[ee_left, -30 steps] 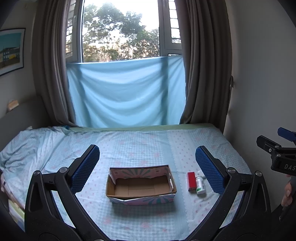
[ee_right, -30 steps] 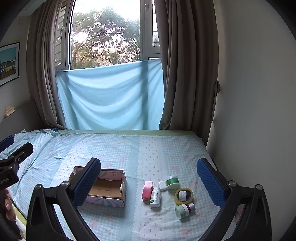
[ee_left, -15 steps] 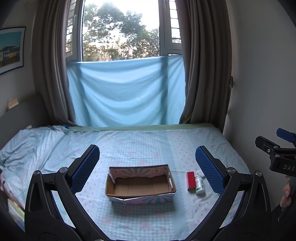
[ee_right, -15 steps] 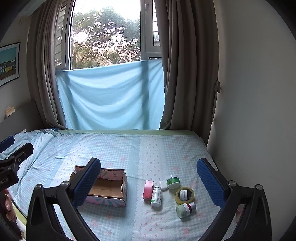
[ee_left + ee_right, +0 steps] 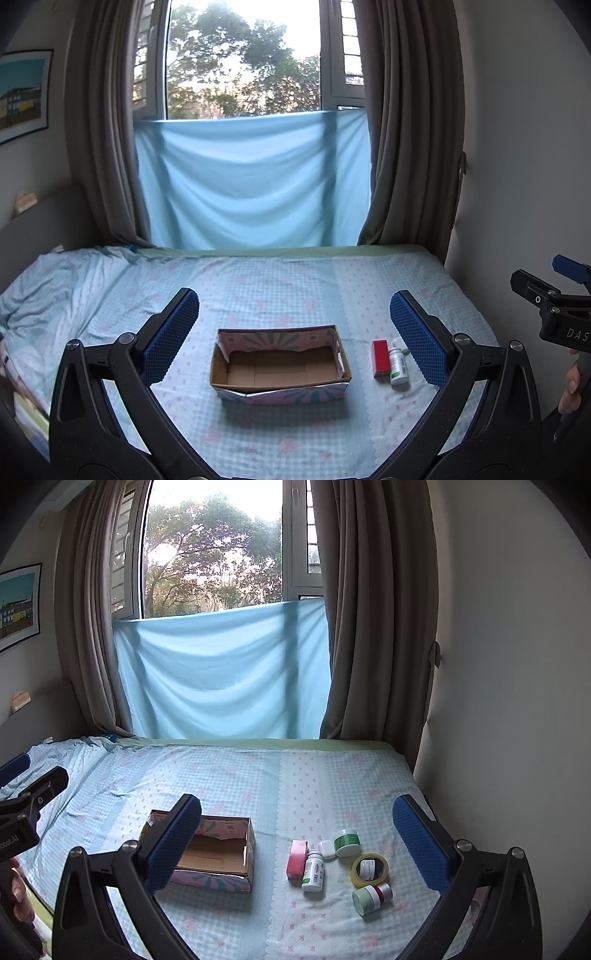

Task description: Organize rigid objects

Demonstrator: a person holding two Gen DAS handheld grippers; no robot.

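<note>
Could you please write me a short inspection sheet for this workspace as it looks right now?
Surface: bed with a blue checked sheet, rumpled at the left.
Job's things: open cardboard box, empty inside; to its right, apart from it, a red box, white bottle lying down, small white case, green-labelled jar, tape roll and a second jar on its side.
Clutter: nothing seen.
Grippers: left gripper open, holding nothing, above the box; right gripper open, holding nothing, above the small items.
Cables: nothing seen.
Surroundings: window with brown curtains, blue cloth across its lower part, framed picture on the left wall.
</note>
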